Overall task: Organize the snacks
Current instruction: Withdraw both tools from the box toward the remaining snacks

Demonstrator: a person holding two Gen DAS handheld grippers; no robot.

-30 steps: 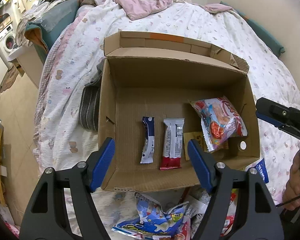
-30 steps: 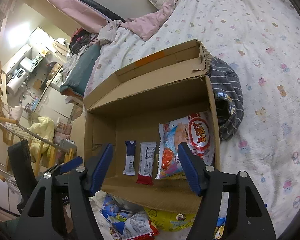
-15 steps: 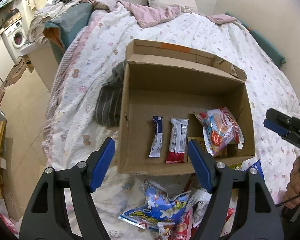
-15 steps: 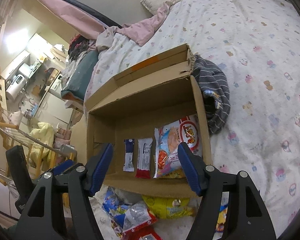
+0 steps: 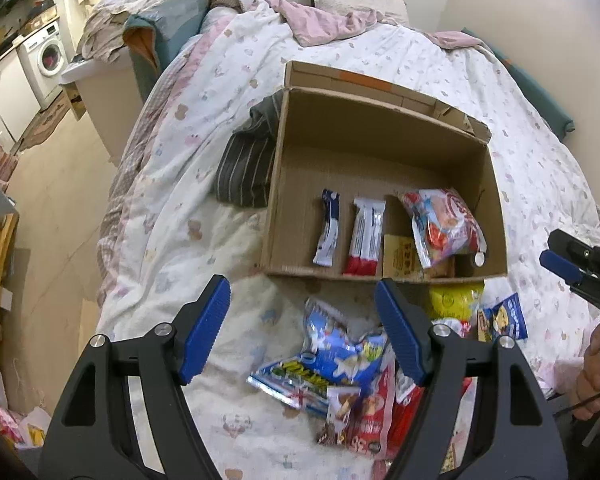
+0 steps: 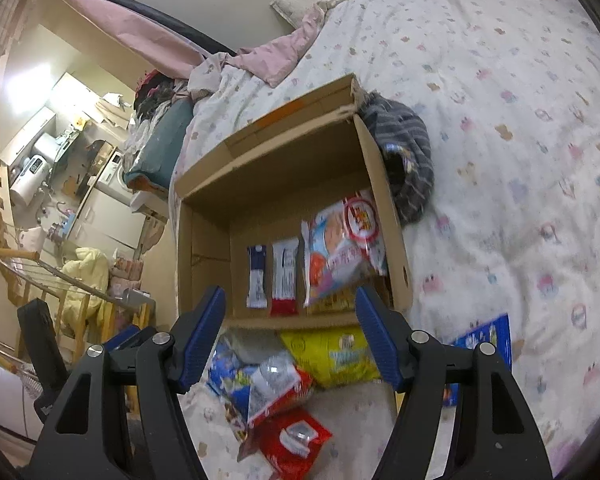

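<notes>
An open cardboard box (image 5: 278, 200) lies on the bed. Inside, side by side, lie a blue-and-white bar (image 5: 327, 233), a red-and-white bar (image 5: 365, 241) and a large red-and-white snack bag (image 5: 444, 227) atop a yellow packet (image 5: 398, 257). Before the box, a loose heap: blue bag (image 5: 328, 364), yellow bag (image 6: 334, 356), red packet (image 6: 296, 440).

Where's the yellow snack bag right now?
The yellow snack bag lies on the bedspread just outside the cardboard box's near wall, between the right gripper's open fingers in its view.

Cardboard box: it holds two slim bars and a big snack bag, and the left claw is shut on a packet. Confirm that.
Not quite. The cardboard box does hold those, but the left wrist view shows the left claw open, holding nothing, above the loose snack pile.
</notes>
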